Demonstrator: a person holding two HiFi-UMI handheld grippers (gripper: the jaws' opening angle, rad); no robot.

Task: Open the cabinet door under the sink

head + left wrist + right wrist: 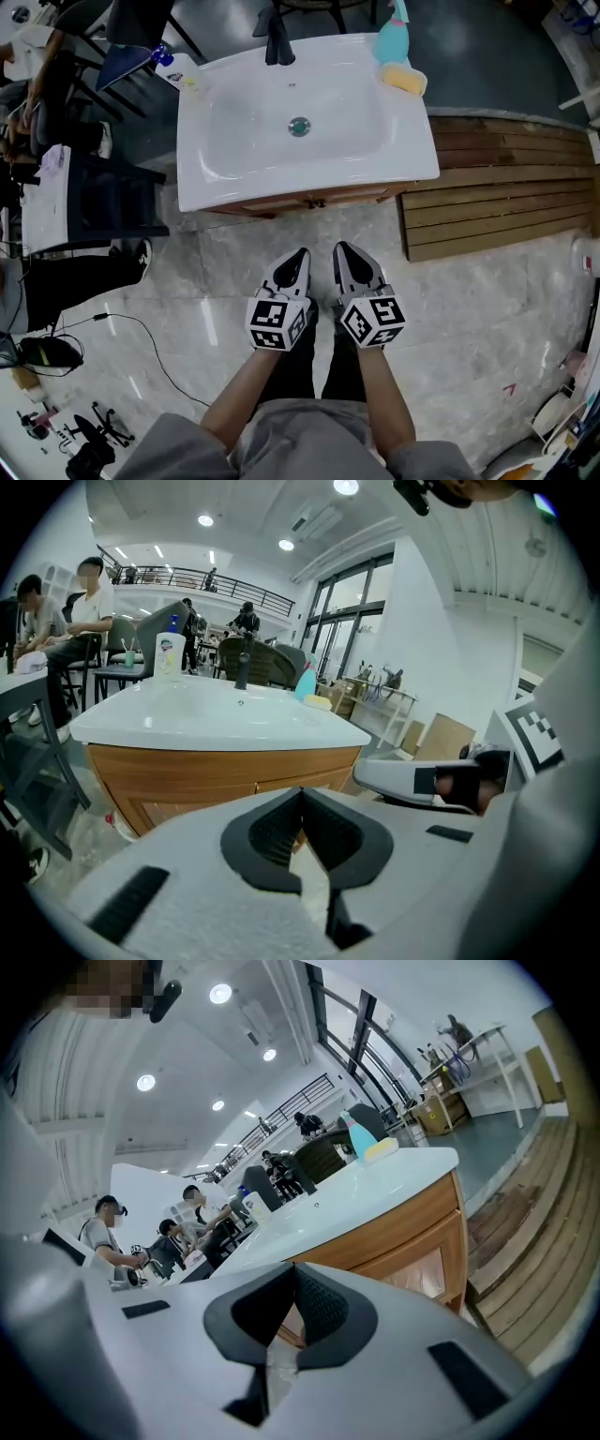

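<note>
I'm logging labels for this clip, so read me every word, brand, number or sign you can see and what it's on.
No text is legible in any view.
White bottle on the sink: printed label, too blurred to read.
The cube on the left hand-held gripper and the cube on the right hand-held gripper: black-and-white square patterns, no letters.

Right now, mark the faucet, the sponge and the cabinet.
faucet [278,42], head view, on its black body.
sponge [405,79], head view, middle of its yellow top.
cabinet [187,778], left gripper view, on its wooden front panel.
</note>
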